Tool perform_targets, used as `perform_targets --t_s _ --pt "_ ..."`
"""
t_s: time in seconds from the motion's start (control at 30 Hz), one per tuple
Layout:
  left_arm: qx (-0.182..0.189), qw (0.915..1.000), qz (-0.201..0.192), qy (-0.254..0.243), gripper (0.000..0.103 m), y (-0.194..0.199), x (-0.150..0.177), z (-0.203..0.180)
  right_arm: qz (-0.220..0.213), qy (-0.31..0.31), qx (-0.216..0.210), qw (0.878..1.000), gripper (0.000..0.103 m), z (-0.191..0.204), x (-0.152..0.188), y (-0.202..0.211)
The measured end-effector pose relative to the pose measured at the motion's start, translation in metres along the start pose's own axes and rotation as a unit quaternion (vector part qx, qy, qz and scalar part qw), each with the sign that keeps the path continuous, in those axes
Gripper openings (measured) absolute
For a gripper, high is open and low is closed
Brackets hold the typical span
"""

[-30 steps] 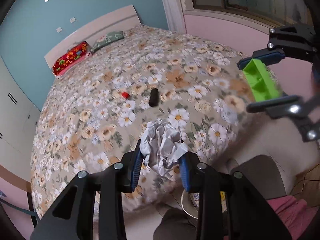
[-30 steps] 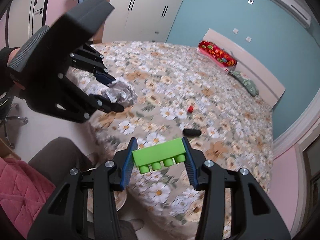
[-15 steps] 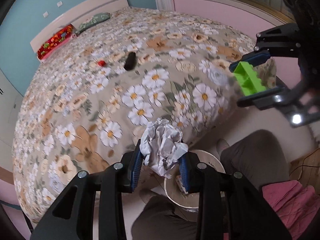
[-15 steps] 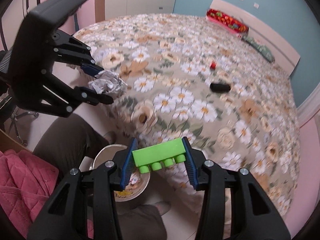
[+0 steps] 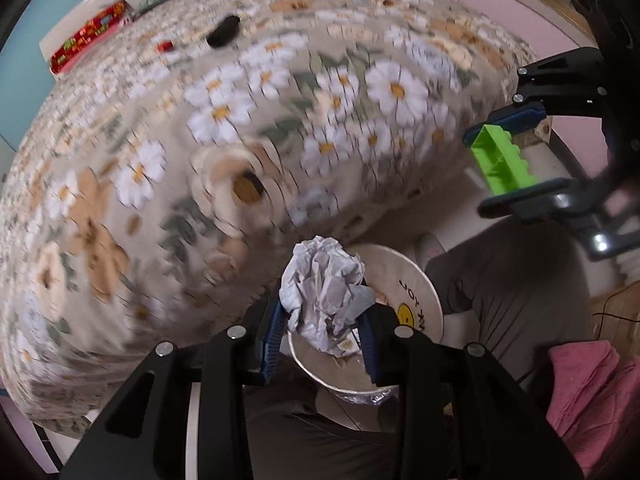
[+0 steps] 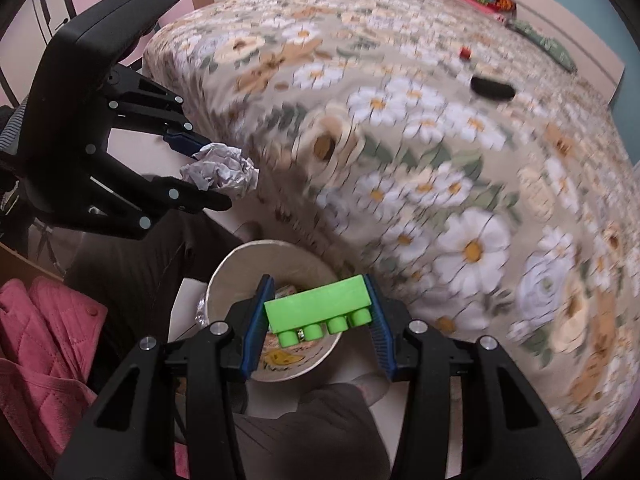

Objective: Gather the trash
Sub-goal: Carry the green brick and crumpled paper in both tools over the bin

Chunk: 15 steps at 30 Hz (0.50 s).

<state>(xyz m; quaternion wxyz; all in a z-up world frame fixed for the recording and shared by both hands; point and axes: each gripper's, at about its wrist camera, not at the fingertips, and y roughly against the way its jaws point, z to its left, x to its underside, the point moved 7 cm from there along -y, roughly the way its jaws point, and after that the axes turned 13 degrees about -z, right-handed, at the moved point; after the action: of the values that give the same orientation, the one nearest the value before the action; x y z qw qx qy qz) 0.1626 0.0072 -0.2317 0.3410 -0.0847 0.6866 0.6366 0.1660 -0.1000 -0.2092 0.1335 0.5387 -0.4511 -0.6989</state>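
Observation:
My left gripper [image 5: 322, 330] is shut on a crumpled white paper ball [image 5: 324, 292], held just above the rim of a round white trash bin [image 5: 424, 300] on the floor by the bed. The ball and left gripper [image 6: 208, 178] also show in the right wrist view. My right gripper [image 6: 318, 322] is shut on a green toy brick [image 6: 318, 310], held over the same bin [image 6: 224, 276]. The brick [image 5: 498, 162] shows in the left wrist view, off to the right and higher than the bin.
The floral bed [image 5: 200, 120] fills the space beyond the bin. A black object [image 6: 492, 88] and a small red item [image 6: 465, 53] lie on it. My legs [image 5: 508, 280] and a pink jacket [image 6: 36, 336] flank the bin.
Both grippers have come down from over the bed toward the bin at its foot, each keeping its load. The bin now sits under both.

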Motion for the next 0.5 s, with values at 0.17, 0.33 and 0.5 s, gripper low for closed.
perform_targets --t_s 0.17,0.33,0.5 --pt "0.013 0.9995 0.025 0.015 0.036 -0.028 0.026 -0.007 0.027 -0.022 -0.014 0.999 0.046 0.001 0.03 -0.028" --pt "0.027 0.998 0.041 0.04 0.036 -0.055 0.051 -0.013 0.043 -0.057 -0.028 0.997 0.046 0.002 0.057 -0.056" --pt "0.033 0.9957 0.061 0.061 0.036 -0.081 0.075 -0.018 0.063 -0.091 -0.042 0.993 0.046 0.005 0.083 -0.088"
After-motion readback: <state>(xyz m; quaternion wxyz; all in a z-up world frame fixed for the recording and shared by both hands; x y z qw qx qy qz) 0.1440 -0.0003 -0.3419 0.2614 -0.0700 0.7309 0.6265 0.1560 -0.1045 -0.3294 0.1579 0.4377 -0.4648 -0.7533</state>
